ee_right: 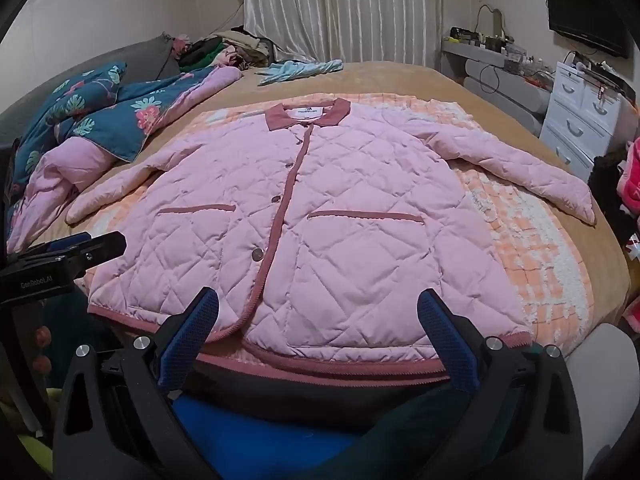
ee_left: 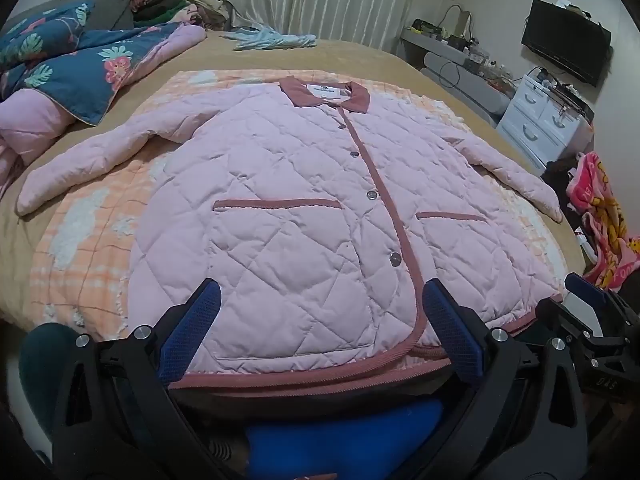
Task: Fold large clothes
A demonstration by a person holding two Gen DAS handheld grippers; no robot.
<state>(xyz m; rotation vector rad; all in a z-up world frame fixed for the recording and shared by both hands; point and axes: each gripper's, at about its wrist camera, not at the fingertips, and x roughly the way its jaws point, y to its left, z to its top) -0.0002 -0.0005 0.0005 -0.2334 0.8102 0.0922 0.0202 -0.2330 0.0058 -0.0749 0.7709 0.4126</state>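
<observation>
A pink quilted jacket [ee_left: 288,208] with dark pink trim lies flat and buttoned on the bed, front up, collar far, both sleeves spread out. It also shows in the right wrist view [ee_right: 340,220]. My left gripper [ee_left: 320,300] is open and empty, above the near hem on the jacket's left half. My right gripper [ee_right: 318,308] is open and empty, above the near hem on the right half. The right gripper shows at the right edge of the left wrist view [ee_left: 588,300]; the left gripper shows at the left edge of the right wrist view [ee_right: 80,248].
The jacket lies on an orange-and-white checked blanket [ee_right: 540,264] over a tan bedspread [ee_left: 360,56]. A floral quilt [ee_left: 68,64] is heaped at the far left. A light blue garment [ee_left: 272,38] lies far. White drawers [ee_left: 540,120] stand right of the bed.
</observation>
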